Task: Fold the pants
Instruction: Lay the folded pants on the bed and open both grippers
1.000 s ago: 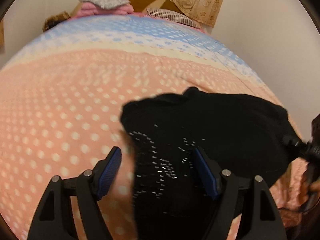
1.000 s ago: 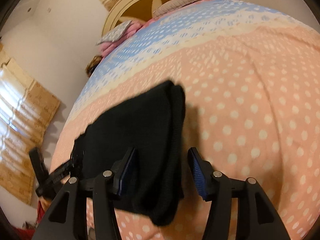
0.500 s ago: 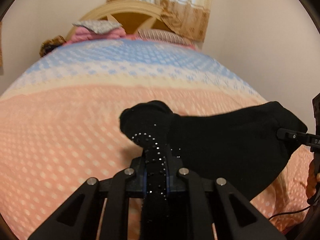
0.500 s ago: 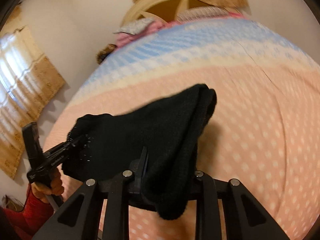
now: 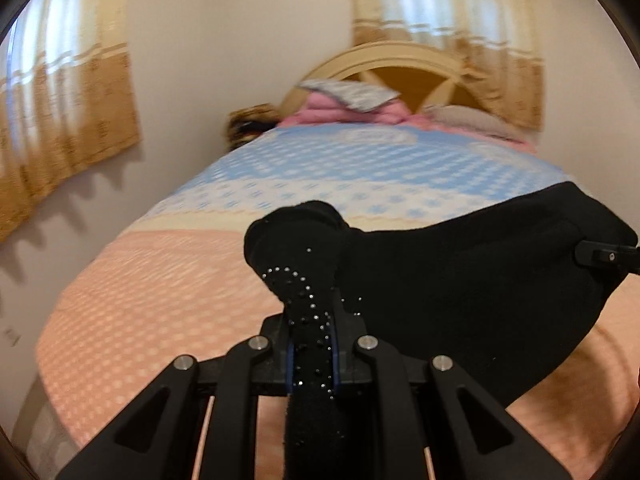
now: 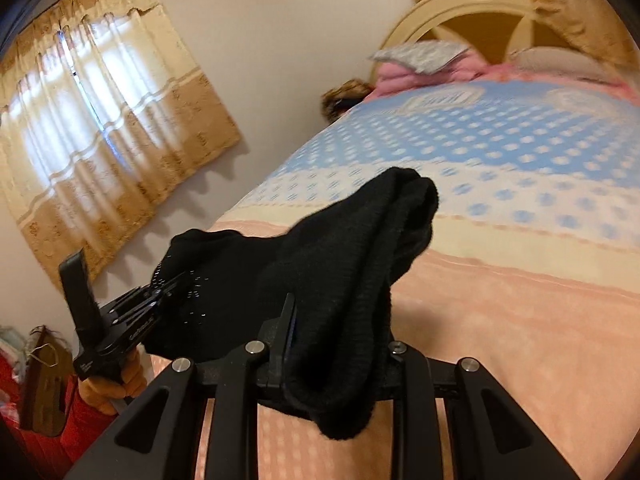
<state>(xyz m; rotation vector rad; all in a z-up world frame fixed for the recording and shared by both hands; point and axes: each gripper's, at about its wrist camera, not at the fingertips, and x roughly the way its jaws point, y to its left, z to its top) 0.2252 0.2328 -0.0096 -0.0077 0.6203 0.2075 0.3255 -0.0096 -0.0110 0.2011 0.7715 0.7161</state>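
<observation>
Both tongs are clamping the black pants. Left wrist view: the left tongs (image 5: 313, 354) are pinching the sequinned end of the pants (image 5: 460, 280), whose long axis is running rightward above the bed (image 5: 140, 280). Right wrist view: the right tongs (image 6: 340, 354) are gripping the plain bunched end, leftward toward the other tongs.

Pants (image 5: 460, 280) held over the bed (image 5: 160, 280) between two tongs.

The left tongs (image 5: 314, 354) pinch the pants' left end and the right tongs (image 6: 340, 356) their right end; the cloth hangs between them, above the near part of the bed. At the far end lie folded bedding (image 5: 344, 108) and, right of it, a pillow (image 5: 464, 118), with the headboard (image 5: 400, 68) behind. One curtain (image 5: 448, 32) hangs behind the headboard, another (image 5: 60, 112) left of the bed.
</observation>
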